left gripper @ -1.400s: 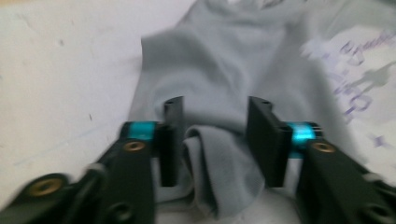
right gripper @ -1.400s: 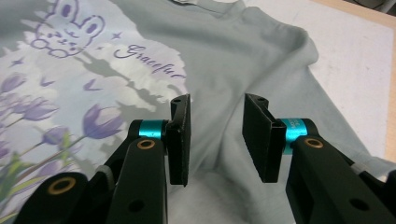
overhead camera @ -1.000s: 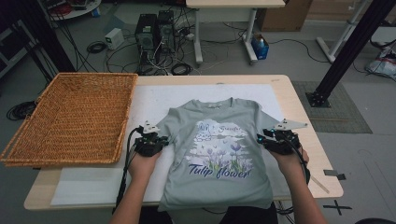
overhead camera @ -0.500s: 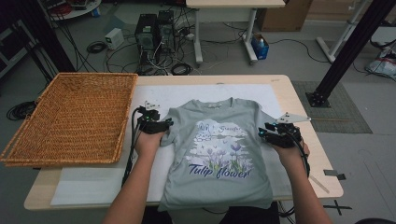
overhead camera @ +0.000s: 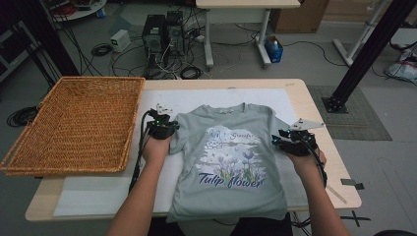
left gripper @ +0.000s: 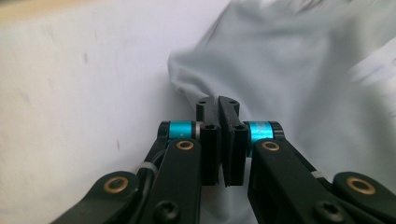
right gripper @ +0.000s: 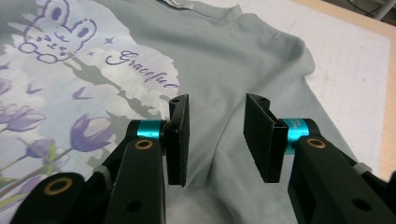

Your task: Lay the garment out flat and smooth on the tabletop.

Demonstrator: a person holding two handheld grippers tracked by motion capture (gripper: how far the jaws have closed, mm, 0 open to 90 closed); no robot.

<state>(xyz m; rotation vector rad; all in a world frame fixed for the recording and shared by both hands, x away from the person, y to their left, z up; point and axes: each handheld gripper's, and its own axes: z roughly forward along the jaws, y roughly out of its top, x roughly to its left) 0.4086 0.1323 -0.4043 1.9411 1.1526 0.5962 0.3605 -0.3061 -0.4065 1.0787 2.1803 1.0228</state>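
Note:
A grey t-shirt point(overhead camera: 226, 157) printed with a rabbit and "Tulip flower" lies face up on a white sheet point(overhead camera: 98, 196). My left gripper point(overhead camera: 169, 129) is at the shirt's left sleeve. Its jaws have just closed, and in the left gripper view the left gripper point(left gripper: 218, 100) is shut with the puckered sleeve edge point(left gripper: 187, 79) caught at its tips. At the shirt's right sleeve my right gripper point(overhead camera: 279, 140) stands open. The right gripper view shows the right gripper point(right gripper: 217, 109) hovering over the grey cloth point(right gripper: 261, 51) near the shoulder, pads apart.
A large wicker basket point(overhead camera: 98, 79) sits on the left part of the wooden table point(overhead camera: 319, 128). Behind the table are computer cases, cables and a desk's legs on the floor. A black post stands at the far right.
My left hand has moved forward along the shirt's left side to the sleeve. The right hand has stayed at the right sleeve.

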